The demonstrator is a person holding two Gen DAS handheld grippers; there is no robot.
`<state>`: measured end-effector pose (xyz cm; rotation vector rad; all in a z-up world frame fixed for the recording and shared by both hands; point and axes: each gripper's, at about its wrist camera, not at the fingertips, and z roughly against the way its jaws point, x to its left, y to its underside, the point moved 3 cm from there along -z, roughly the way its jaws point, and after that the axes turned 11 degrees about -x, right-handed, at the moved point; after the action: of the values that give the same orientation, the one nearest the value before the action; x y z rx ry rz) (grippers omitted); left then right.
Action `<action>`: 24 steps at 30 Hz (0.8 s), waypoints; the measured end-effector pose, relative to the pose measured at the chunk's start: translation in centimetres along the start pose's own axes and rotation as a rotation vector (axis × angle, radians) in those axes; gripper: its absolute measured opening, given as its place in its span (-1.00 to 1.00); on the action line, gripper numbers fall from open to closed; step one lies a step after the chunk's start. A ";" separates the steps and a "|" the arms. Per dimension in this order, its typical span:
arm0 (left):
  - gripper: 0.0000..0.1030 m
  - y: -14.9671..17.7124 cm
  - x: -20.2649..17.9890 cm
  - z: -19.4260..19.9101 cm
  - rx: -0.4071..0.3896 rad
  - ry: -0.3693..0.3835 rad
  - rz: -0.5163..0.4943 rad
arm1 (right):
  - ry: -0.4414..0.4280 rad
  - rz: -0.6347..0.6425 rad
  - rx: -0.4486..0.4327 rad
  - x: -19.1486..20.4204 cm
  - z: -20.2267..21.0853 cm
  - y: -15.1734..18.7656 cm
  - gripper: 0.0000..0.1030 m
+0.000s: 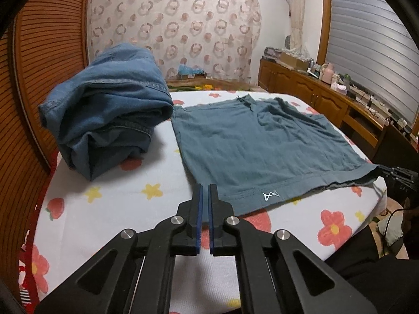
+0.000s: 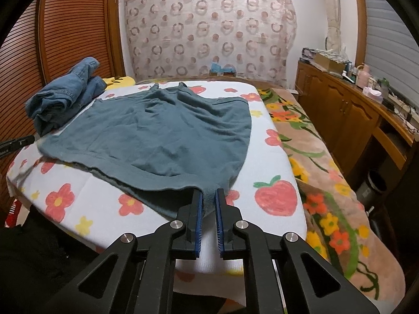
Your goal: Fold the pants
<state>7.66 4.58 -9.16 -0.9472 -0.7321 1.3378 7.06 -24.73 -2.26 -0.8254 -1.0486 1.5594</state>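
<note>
The teal pants [image 1: 262, 144] lie flat on the flowery table [image 1: 131, 209]. They look soft and floppy (best held by corners). The right gripper [image 2: 208, 196] pinches one corner; the left gripper [image 1: 205, 191], nearly closed, holds nothing.

Home bedroom: bed [image 2: 327, 157], curtain [image 2: 209, 31], wooden sideboard [image 2: 340, 110]
</note>
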 end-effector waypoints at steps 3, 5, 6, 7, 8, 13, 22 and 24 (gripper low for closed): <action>-0.92 -0.1 0.3 -0.1 -0.002 -0.004 0.000 | 0.003 -0.008 -0.003 -0.4 0.2 -0.2 -0.87; -0.92 0.0 0.3 -0.2 0.008 0.003 0.001 | 0.005 -0.010 -0.001 -0.3 0.0 -0.4 -0.87; -0.91 0.2 0.3 -0.3 0.014 0.011 0.007 | 0.006 -0.008 -0.002 -0.3 0.0 -0.3 -0.87; -0.91 0.4 0.3 -0.3 0.023 0.017 0.012 | 0.006 -0.007 -0.001 -0.1 -0.1 -0.3 -0.87; -0.91 0.5 0.2 -0.5 0.033 0.017 0.009 | 0.006 -0.006 0.001 0.1 -0.1 -0.4 -0.87; -0.31 1.9 0.0 -1.1 0.085 -0.001 -0.019 | 0.011 -0.006 0.006 0.2 -0.3 -0.3 -0.87; -0.15 3.1 -0.2 -2.0 0.120 0.010 -0.041 | 0.012 -0.019 0.015 0.1 -0.5 -0.4 -0.87; -0.16 3.0 -0.1 -2.3 0.120 0.019 -0.029 | 0.009 -0.022 0.014 0.0 -0.4 -0.3 -0.87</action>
<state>8.25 4.10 -12.90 -0.8490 -0.6418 1.3305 7.56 -24.58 -2.13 -0.8086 -1.0358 1.5418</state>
